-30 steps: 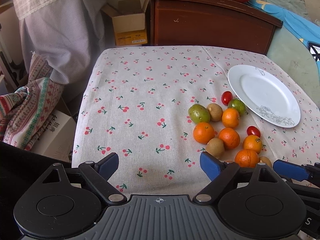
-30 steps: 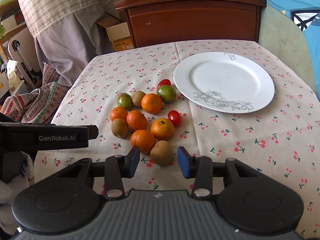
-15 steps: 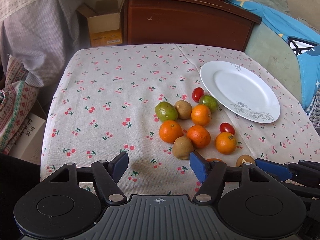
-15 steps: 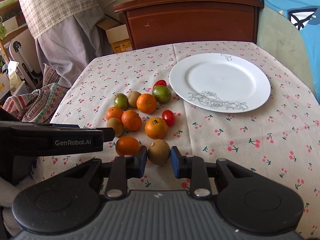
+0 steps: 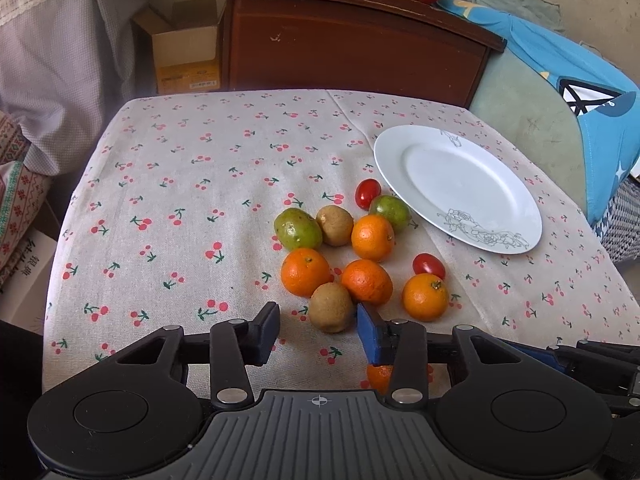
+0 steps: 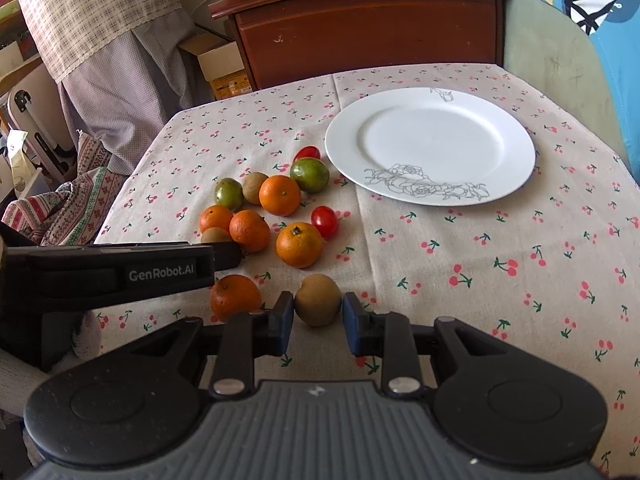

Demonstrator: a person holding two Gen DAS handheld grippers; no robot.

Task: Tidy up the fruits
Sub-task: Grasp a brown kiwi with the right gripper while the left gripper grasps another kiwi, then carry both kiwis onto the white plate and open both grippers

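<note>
At the near edge of the worktop (image 6: 500,300) my right gripper (image 6: 317,317) brackets a brown kiwi (image 6: 318,299): both pads sit against or just shy of its flanks, jaws narrowed to about the fruit's width. Whether they already bear on it I cannot tell; the kiwi rests on the cloth, not lifted. I judge this low, level approach is meant to take the fruit across its widest part

My left gripper (image 5: 318,332) stands wide open with nothing in it. A second kiwi (image 5: 330,306) lies just ahead of its jaws, nearer the right pad, so I read this as lining up for the next pick

Fruit cluster: five oranges, among them one (image 6: 235,297) just left of my right gripper and one (image 6: 299,244) further in; two green fruits (image 6: 309,175), a third kiwi (image 6: 254,187) and two cherry tomatoes (image 6: 324,221) lie loose on the cloth, several touching

Container: one white plate (image 6: 516,136) with a floral line drawing, beyond and right of the cluster. Nothing is in it; one green fruit lies just beside its rim. No fruit placed yet, by my judgement
</note>
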